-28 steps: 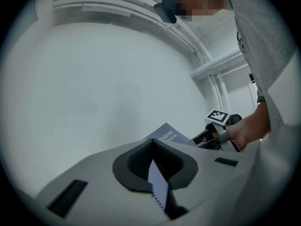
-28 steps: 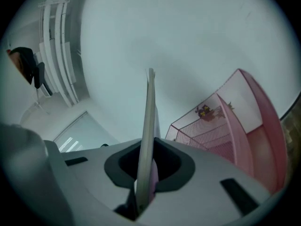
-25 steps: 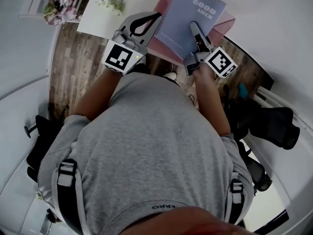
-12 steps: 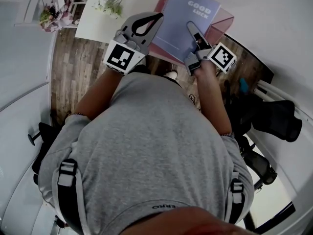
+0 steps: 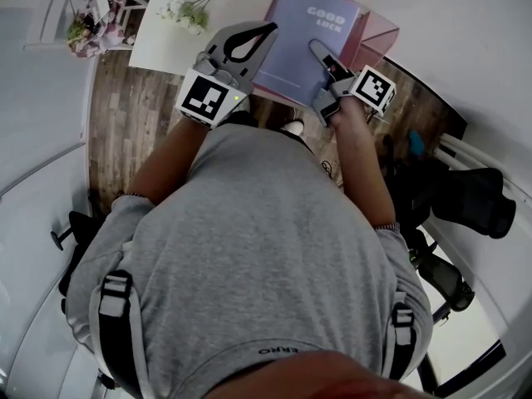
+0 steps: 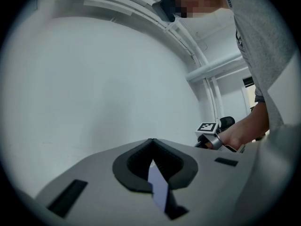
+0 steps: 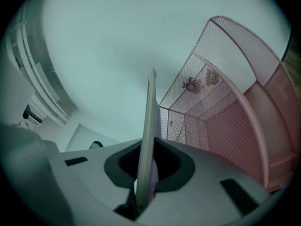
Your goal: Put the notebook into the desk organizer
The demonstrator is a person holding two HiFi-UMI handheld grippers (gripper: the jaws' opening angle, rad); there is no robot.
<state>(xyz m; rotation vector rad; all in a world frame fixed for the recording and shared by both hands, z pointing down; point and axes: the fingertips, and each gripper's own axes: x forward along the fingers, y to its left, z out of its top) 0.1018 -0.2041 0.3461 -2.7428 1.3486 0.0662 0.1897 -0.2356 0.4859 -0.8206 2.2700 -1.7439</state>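
The lavender notebook [image 5: 306,38] printed "GOOD LUCK" is tilted over the pink mesh desk organizer [image 5: 378,33]. My right gripper [image 5: 317,50] is shut on its near edge. In the right gripper view the notebook [image 7: 150,102] stands edge-on between the jaws of that gripper [image 7: 149,142], with the organizer [image 7: 225,102] just to its right. My left gripper [image 5: 268,30] hangs beside the notebook's left edge, jaw tips together. In the left gripper view its tips [image 6: 151,141] meet, and a thin lavender sliver shows in the gap below them.
A white table [image 5: 162,36] carries a flower sprig [image 5: 187,8]. A small white rack with flowers [image 5: 91,19] stands at far left on the wood floor [image 5: 125,115]. A black office chair [image 5: 465,198] sits to the right. The person's grey shirt fills the foreground.
The right gripper has carried the notebook up and away, further over the pink organizer. The left gripper has stayed almost in place.
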